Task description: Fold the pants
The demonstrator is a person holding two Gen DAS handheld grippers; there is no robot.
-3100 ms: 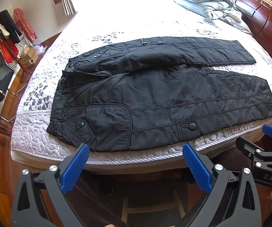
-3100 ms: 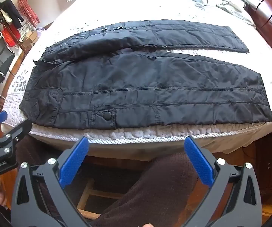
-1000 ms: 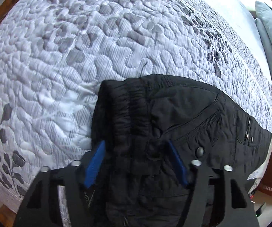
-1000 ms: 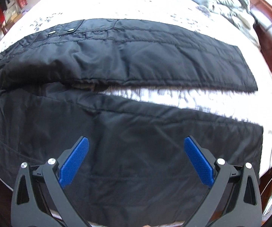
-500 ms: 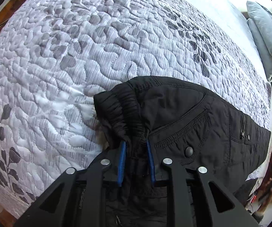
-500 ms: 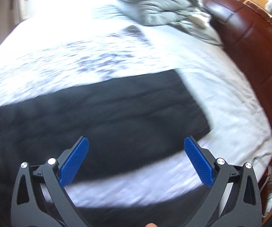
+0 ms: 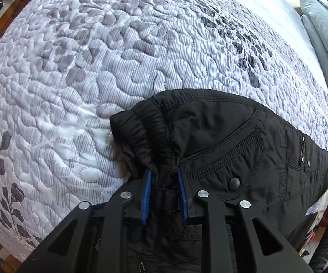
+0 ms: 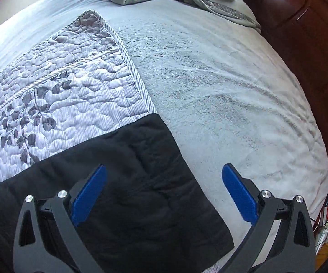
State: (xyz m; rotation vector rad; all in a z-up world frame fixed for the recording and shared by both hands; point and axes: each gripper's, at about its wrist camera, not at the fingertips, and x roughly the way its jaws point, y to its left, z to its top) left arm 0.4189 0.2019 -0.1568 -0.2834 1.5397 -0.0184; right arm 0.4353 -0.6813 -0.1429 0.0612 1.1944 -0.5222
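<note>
Your left hand-held gripper is clenched on the pants at the elastic waistband, bunching it at 6 o'clock to anchor the fold. Your right hand-held gripper hangs released over the leg hem on the bed, likely for grasping.

No readable text, label or number anywhere.

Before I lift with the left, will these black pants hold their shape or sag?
Likely sag: the waistband already bunches where the left hand-held gripper pinches it. The quilted, padded pants probably carry some weight. The leg end lies free under the open right hand-held gripper, so it may drag.
</note>
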